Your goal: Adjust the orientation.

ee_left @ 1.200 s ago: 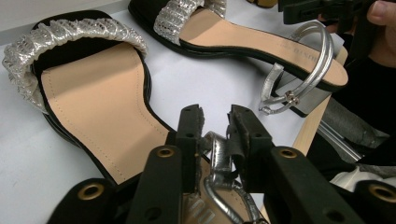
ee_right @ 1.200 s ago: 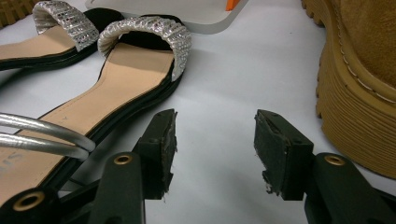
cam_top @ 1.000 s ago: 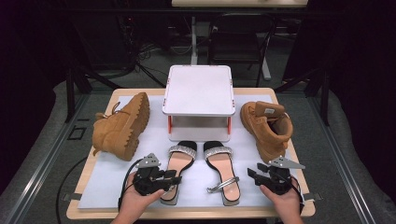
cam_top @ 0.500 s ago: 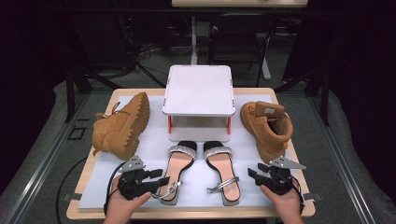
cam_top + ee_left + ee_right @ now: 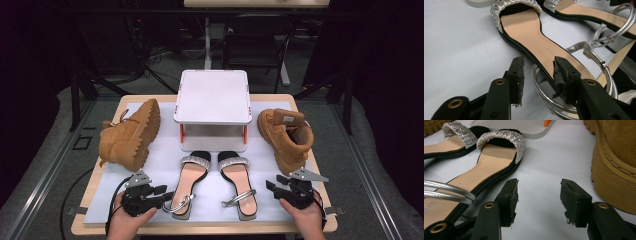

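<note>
While my left claw (image 5: 539, 75) sits low at the heel of the left sandal (image 5: 187, 182), its jaws have just been closing, astride the sole edge and silver ankle strap (image 5: 554, 105) without pressing yet; I judge a heel grip suits lifting it. Right claw (image 5: 539, 195) waits apart, holding nothing, on bare mat (image 5: 544, 165) between the right sandal (image 5: 491, 162) and a boot (image 5: 616, 165); the table edge is near behind.

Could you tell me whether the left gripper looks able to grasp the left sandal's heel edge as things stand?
Probably yes. The left gripper already straddles the left sandal at its heel edge, its jaws apart on either side. The silver ankle strap loops close beside it and might get caught.
</note>
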Motion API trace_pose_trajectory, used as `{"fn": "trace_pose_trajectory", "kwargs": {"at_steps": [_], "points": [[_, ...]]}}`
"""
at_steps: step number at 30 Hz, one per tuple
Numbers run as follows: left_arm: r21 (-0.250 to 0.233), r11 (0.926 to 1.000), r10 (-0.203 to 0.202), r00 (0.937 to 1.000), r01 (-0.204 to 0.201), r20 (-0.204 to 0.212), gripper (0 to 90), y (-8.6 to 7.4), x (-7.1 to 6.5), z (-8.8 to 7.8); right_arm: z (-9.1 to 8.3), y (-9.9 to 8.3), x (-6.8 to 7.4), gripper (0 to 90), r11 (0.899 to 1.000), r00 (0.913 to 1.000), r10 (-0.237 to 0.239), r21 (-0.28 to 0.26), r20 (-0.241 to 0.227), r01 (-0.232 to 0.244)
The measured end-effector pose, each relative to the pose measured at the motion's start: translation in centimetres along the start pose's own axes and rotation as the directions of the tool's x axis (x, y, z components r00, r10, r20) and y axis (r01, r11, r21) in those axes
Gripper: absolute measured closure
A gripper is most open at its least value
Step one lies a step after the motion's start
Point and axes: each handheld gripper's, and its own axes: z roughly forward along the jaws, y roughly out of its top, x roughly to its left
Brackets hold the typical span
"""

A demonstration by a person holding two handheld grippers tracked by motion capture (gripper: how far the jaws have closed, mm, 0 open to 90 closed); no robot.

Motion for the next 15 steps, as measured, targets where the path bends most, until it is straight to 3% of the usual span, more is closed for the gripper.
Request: {"fn": "trace_pose_trajectory", "kwargs": {"at_steps": [11,13,15], "points": [[0.051,0.9987,0.012,0.9997,-0.011,-0.023,75.6,-0.79,0.04,0.36,0.04,0.03,0.04,47.9,1.0,1.0,-0.003,0.002,-0.002,0.003],[0.055,0.9981,0.03,0.9987,-0.027,-0.041,82.6,-0.77,-0.01,0.34,0.06,0.04,0.05,47.9,1.0,1.0,-0.002,0.001,-0.004,0.002],[0.045,0.9988,0.021,0.999,-0.019,-0.039,86.9,-0.61,0.13,0.13,0.11,0.05,0.08,47.9,1.0,1.0,-0.001,-0.001,-0.007,0.001]]}}
